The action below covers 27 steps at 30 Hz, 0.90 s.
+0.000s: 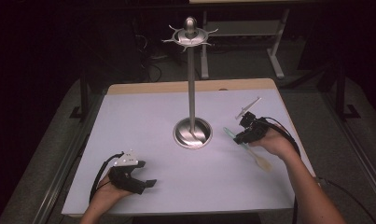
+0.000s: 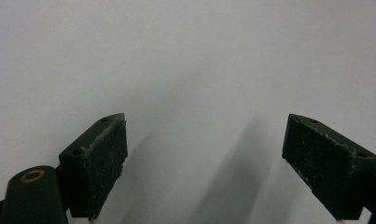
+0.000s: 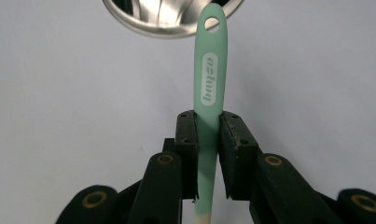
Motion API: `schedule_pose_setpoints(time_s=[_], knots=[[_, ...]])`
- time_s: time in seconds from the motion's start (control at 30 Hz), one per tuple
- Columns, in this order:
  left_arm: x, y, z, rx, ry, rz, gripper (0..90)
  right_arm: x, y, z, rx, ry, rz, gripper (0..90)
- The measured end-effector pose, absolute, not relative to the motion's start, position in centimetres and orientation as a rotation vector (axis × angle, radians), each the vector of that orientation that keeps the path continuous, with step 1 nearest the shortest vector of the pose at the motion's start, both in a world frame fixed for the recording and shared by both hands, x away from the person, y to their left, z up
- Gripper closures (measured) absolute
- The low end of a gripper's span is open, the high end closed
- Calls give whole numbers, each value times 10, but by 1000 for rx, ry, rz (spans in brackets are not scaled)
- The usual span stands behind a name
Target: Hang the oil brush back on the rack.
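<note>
- Right tool (image 3: 207,135) clamps the mint spatula (image 3: 209,88) mid-handle, hanging hole leading toward the hook stand (image 1: 191,74), likely for hanging.
- Left tool (image 2: 204,163), jaws apart, rests at the desk (image 1: 143,116) lower left, idle.

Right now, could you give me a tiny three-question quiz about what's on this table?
1. True or false: the right gripper has its fingers closed on the green-handled spoon.
2. The left gripper is: A) holding a cup, B) open over the bare table, C) gripping the stand.
3. What tall metal thing stands mid-table?

Key: 1 true. 2 B. 3 The utensil stand, round base, hooked top.
</note>
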<state>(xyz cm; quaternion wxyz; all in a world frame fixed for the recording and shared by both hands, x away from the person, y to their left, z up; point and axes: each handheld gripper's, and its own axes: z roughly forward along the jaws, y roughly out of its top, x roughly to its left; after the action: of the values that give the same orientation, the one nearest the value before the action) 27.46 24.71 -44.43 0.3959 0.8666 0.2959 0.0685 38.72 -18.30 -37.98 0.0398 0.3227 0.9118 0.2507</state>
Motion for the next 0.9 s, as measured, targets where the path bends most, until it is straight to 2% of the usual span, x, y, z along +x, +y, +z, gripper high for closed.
schedule_pose_setpoints(time_s=[0.9], knots=[[274,248,-444,2196,751,176,136,365,-215,-335,958,2481,1302,781]])
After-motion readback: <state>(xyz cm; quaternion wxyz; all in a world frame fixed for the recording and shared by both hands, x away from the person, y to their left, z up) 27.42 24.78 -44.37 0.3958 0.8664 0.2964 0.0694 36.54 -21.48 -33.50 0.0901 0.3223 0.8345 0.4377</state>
